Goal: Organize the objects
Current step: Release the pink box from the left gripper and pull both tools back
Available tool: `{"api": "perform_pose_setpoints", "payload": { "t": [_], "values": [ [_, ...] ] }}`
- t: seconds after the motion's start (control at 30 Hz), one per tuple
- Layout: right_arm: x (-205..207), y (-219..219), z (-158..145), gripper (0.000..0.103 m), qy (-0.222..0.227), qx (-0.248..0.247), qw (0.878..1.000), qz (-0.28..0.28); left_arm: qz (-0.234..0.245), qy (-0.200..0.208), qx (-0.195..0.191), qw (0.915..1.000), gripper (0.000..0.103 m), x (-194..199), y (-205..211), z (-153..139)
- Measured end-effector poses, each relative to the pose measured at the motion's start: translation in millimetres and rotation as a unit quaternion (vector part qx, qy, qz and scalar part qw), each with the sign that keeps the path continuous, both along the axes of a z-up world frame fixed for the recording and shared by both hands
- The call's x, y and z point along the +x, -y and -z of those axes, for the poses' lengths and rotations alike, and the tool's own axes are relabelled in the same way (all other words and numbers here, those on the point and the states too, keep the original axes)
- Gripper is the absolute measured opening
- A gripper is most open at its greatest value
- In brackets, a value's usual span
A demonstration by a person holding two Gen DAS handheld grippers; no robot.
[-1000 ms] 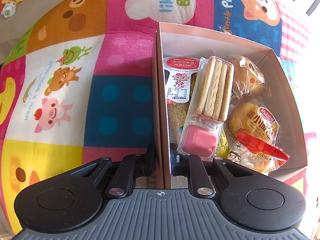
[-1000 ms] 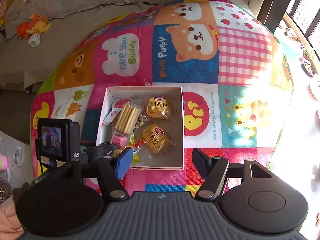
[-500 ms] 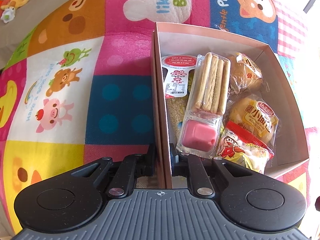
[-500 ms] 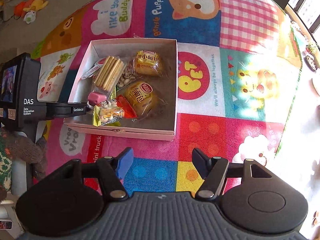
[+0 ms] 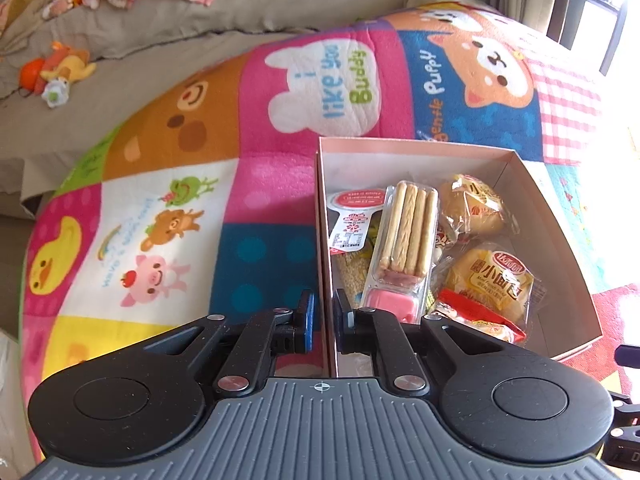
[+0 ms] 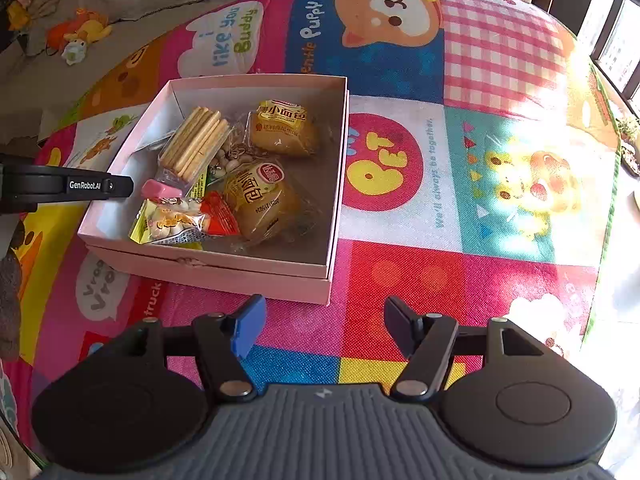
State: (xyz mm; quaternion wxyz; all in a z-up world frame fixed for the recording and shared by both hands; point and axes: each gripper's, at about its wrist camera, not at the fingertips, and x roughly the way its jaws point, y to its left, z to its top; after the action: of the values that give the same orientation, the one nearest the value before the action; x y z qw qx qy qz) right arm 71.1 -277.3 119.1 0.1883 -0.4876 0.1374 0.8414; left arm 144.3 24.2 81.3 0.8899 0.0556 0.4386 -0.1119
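1. left wrist view: the left gripper [image 5: 322, 322] straddles the near left wall of the pink box [image 5: 556, 216]; one finger is outside the wall and one inside, and they are closing on the wall between them, pads about touching it.
2. the box sits on a bright patchwork play mat [image 5: 168, 184], with its far edge just short of the white "i like you buddy" patch.
3. inside, along the left wall, lies a packet with a round red label [image 5: 354, 216]. just right of it is a clear tray of biscuit sticks [image 5: 408, 236] with a pink dip cup [image 5: 390, 306] at its near end.
4. two wrapped buns fill the right half: one bun [image 5: 474, 210] toward the far side, another bun [image 5: 494, 284] nearer. a red and yellow snack bag [image 5: 480, 320] lies in the near right corner.
5. beyond the mat's far edge there is a beige sofa [image 5: 240, 4], and a small orange soft toy [image 5: 56, 70] lies on it.
6. right wrist view: the right gripper [image 6: 324, 326] hovers over the mat near the box's near edge, clear of it. its fingers are spread and released, with nothing between them.
7. the other gripper's black arm reaches in over the left edge of the box.
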Motion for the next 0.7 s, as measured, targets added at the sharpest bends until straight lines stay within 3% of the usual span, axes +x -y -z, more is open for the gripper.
{"api": "perform_pose_setpoints", "payload": {
  "t": [0.23,0.37,0.5,0.63,0.7],
  "values": [
    [28,19,12,0.07,-0.027,0.001,1.0,-0.004,-0.013,0.094,-0.03,0.995,0.014,-99,-20,-21],
    [60,48,10,0.08,-0.048,0.01,0.999,0.02,0.05,0.087,-0.015,0.9949,0.015,-155,-24,3],
    [91,87,22,0.102,-0.078,0.053,0.994,0.052,0.076,0.096,-0.021,0.9922,0.016,-198,-35,29],
    [113,117,37,0.103,-0.076,0.102,0.99,0.052,0.081,0.072,-0.014,0.994,0.018,-214,-35,57],
    [121,120,41,0.103,-0.085,0.099,0.99,0.055,0.071,0.093,-0.013,0.993,0.018,-223,-32,66]
  ]
}}
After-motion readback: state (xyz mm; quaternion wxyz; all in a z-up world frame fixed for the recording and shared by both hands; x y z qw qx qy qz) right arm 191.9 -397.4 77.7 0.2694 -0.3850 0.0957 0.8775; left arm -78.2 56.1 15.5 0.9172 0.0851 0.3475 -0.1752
